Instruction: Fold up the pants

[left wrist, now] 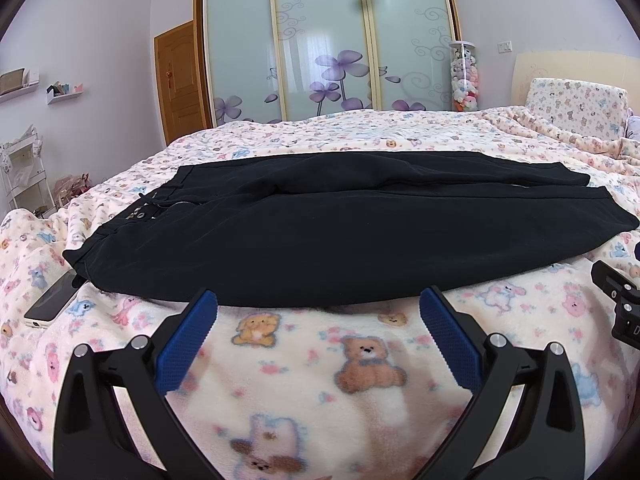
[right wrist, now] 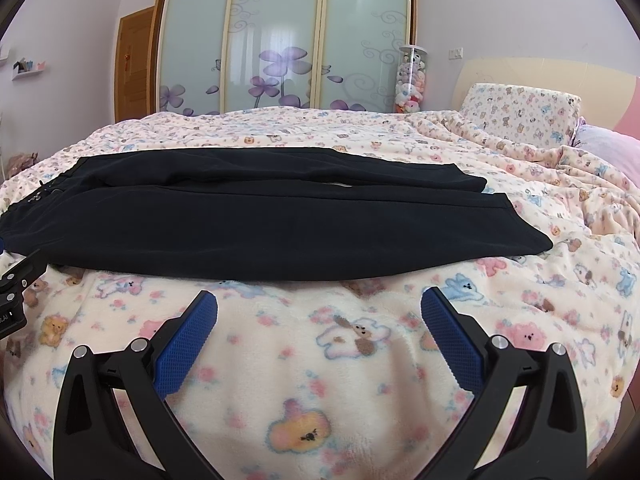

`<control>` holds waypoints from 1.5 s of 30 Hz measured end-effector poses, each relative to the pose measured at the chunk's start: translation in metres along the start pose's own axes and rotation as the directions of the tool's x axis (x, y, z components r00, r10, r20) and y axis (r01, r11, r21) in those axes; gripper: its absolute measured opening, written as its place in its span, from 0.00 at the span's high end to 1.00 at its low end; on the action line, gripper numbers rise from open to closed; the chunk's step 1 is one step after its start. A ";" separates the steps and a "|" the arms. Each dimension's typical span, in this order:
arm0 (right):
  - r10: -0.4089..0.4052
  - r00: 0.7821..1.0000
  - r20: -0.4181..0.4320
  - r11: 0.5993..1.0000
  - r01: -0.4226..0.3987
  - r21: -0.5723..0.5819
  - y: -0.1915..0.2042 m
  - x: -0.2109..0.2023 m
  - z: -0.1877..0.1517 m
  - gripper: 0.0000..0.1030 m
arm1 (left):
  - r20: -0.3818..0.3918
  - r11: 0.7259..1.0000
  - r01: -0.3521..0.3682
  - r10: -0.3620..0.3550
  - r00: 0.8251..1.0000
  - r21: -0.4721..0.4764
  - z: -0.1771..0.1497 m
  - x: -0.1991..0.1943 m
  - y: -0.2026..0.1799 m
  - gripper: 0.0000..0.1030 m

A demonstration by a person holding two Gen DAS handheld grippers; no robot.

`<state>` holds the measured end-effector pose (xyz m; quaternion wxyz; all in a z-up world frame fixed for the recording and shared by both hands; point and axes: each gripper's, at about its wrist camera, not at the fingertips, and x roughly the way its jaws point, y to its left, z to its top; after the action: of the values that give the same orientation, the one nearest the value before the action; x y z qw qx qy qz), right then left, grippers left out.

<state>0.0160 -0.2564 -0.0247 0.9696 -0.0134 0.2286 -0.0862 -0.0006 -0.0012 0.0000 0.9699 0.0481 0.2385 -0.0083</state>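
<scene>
Black pants (left wrist: 344, 232) lie flat across the bed, waistband at the left, leg cuffs at the right, the two legs side by side. They also show in the right wrist view (right wrist: 260, 220). My left gripper (left wrist: 318, 300) is open and empty, its blue pads just short of the pants' near edge. My right gripper (right wrist: 319, 300) is open and empty, a little before the near edge toward the cuff end. Part of the right gripper's body (left wrist: 618, 300) shows at the right edge of the left view, and the left gripper's body (right wrist: 12, 292) shows at the left edge of the right view.
The bed is covered by a cream blanket with a bear print (left wrist: 320, 380). A phone (left wrist: 52, 300) lies on the blanket by the waistband. A pillow (right wrist: 520, 112) and headboard are at the far right. A sliding wardrobe (left wrist: 320, 40) stands behind the bed.
</scene>
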 end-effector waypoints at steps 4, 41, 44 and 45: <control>0.000 1.000 -0.002 1.000 0.000 0.006 0.000 -0.001 0.001 0.01 | 0.000 1.000 0.000 0.000 1.000 0.000 0.000 0.000 0.000 0.02; 0.000 1.000 -0.011 1.000 0.000 0.012 -0.002 0.003 -0.001 0.01 | -0.001 1.000 0.000 0.000 1.000 0.001 0.000 0.000 0.000 0.02; 0.000 1.000 -0.011 1.000 0.000 0.011 -0.002 0.003 -0.001 0.01 | -0.001 1.000 0.000 0.000 1.000 0.001 0.000 0.000 0.000 0.02; 0.000 1.000 -0.011 1.000 0.000 0.011 -0.002 0.003 -0.001 0.01 | -0.001 1.000 0.000 0.000 1.000 0.001 0.000 0.000 0.000 0.02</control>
<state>0.0175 -0.2584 -0.0266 0.9683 -0.0074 0.2336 -0.0876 -0.0004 -0.0014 -0.0001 0.9697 0.0488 0.2391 -0.0084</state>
